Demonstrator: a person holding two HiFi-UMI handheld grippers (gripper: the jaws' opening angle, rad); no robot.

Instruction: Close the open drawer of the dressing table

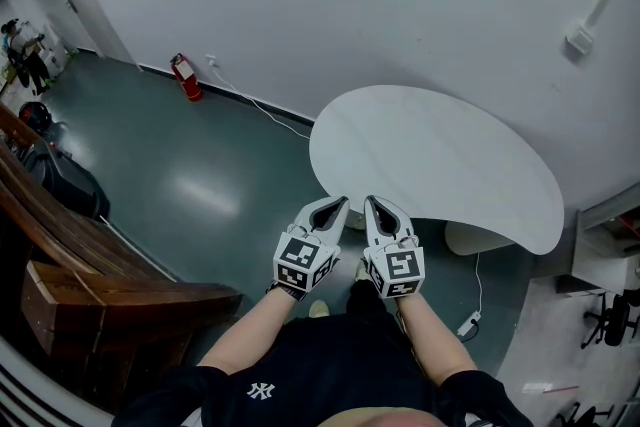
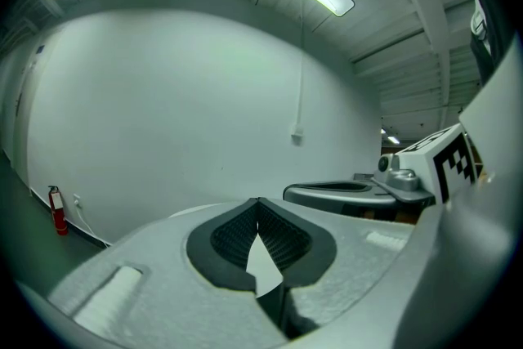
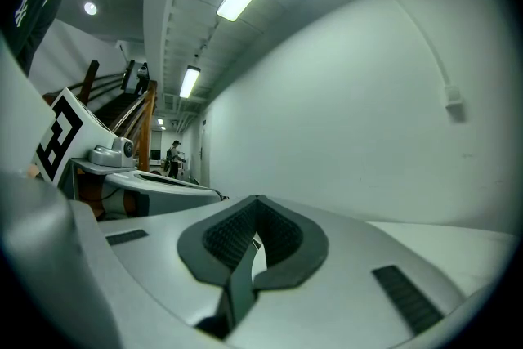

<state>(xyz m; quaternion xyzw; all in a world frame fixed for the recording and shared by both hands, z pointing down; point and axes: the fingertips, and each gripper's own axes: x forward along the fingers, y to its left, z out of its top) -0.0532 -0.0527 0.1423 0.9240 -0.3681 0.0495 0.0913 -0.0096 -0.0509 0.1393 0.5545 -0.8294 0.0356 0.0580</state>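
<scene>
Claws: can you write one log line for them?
left claw: shut, empty | right claw: shut, empty | side by side near white tabletop edge | drawer: not in view

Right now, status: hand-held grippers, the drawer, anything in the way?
Left hand-held gripper shut, empty; right hand-held gripper shut, empty; both at near edge of white table. No open drawer in view. Nothing seen in the way.

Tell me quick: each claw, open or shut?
Left claw: shut, holding nothing.
Right claw: shut, holding nothing.
</scene>
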